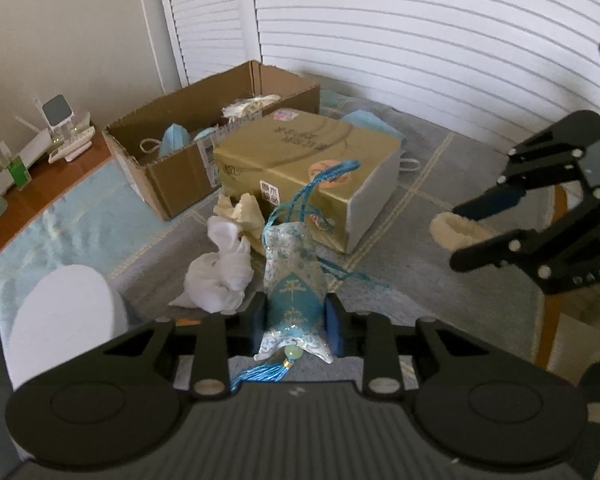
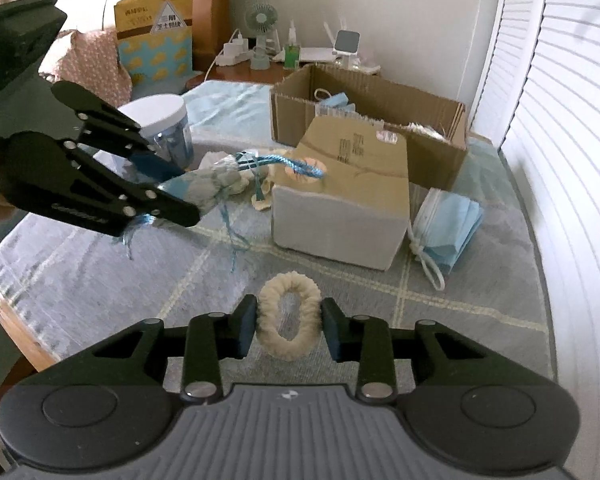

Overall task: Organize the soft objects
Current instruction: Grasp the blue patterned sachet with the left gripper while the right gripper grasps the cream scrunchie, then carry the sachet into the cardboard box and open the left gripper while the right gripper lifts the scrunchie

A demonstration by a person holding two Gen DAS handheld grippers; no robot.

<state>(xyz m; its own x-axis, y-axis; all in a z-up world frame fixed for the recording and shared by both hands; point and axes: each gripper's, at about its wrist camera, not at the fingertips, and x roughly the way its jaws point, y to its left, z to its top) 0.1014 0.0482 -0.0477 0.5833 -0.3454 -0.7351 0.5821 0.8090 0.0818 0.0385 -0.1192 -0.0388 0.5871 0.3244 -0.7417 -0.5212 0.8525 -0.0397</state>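
A light blue embroidered sachet (image 1: 291, 280) with a blue cord and tassel stands between the pads of my left gripper (image 1: 296, 312), which is shut on it, lifted a little above the checked blanket (image 1: 440, 312). The right wrist view shows the same left gripper (image 2: 188, 194) holding the sachet (image 2: 216, 180) at the left. My right gripper (image 2: 288, 320) is shut on a cream fluffy scrunchie (image 2: 288, 350), squeezing the ring from both sides. From the left wrist view the right gripper (image 1: 456, 236) with the scrunchie (image 1: 446, 232) is at the right.
An open cardboard box (image 1: 180, 184) with blue masks inside stands at the back, a gold closed box (image 1: 300, 160) in front of it. Crumpled white cloth (image 1: 220, 276) lies left of the sachet. A stack of blue masks (image 2: 452, 236) and a white-lidded jar (image 2: 164, 120) sit nearby.
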